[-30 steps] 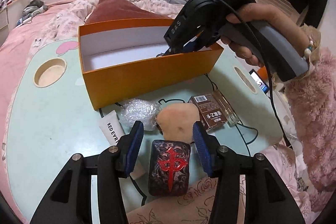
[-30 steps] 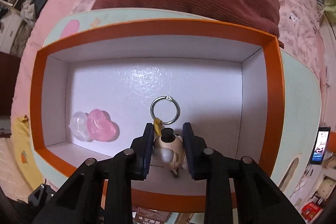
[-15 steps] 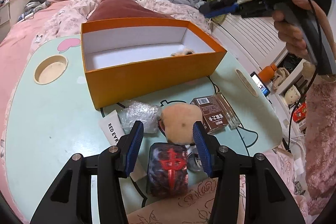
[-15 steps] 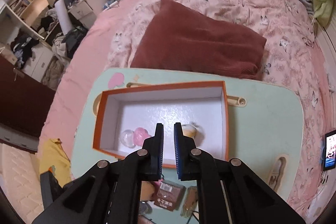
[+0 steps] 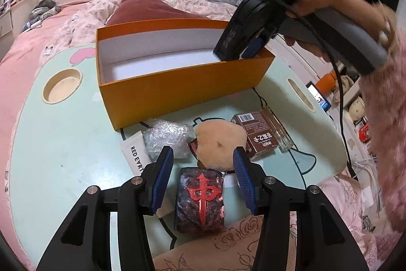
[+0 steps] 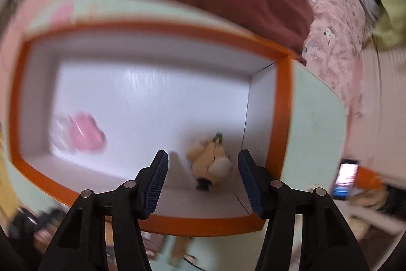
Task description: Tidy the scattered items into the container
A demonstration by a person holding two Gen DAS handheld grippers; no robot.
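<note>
An orange box [image 5: 177, 83] with a white inside stands on the mint table [image 5: 50, 144]. My right gripper [image 5: 241, 50], held by a hand [image 5: 317, 17], dips into the box's right end. In the blurred right wrist view its jaws [image 6: 203, 174] are opening, and a small beige figure [image 6: 210, 161] lies loose on the box floor between them. A pink heart piece [image 6: 83, 133] lies at the box's left. My left gripper [image 5: 203, 169] is open over a dark block with a red character [image 5: 200, 197], its pads clear of the block. A beige puff [image 5: 219, 144], bubble wrap [image 5: 167, 137], a white tube [image 5: 134, 156] and a brown packet [image 5: 258, 136] lie beyond.
The table has a round cup hole [image 5: 62, 85] at the left and a slot at the right. A black cable [image 5: 342, 118] hangs from the right gripper. A maroon pillow [image 5: 149, 9] and pink bedding lie behind the box. A lit phone [image 5: 318, 98] sits off the table's right edge.
The right gripper let go of the beige figure in the box, rose high with its jaws together, then came back down over the box's right end with jaws apart. The left gripper kept still.
</note>
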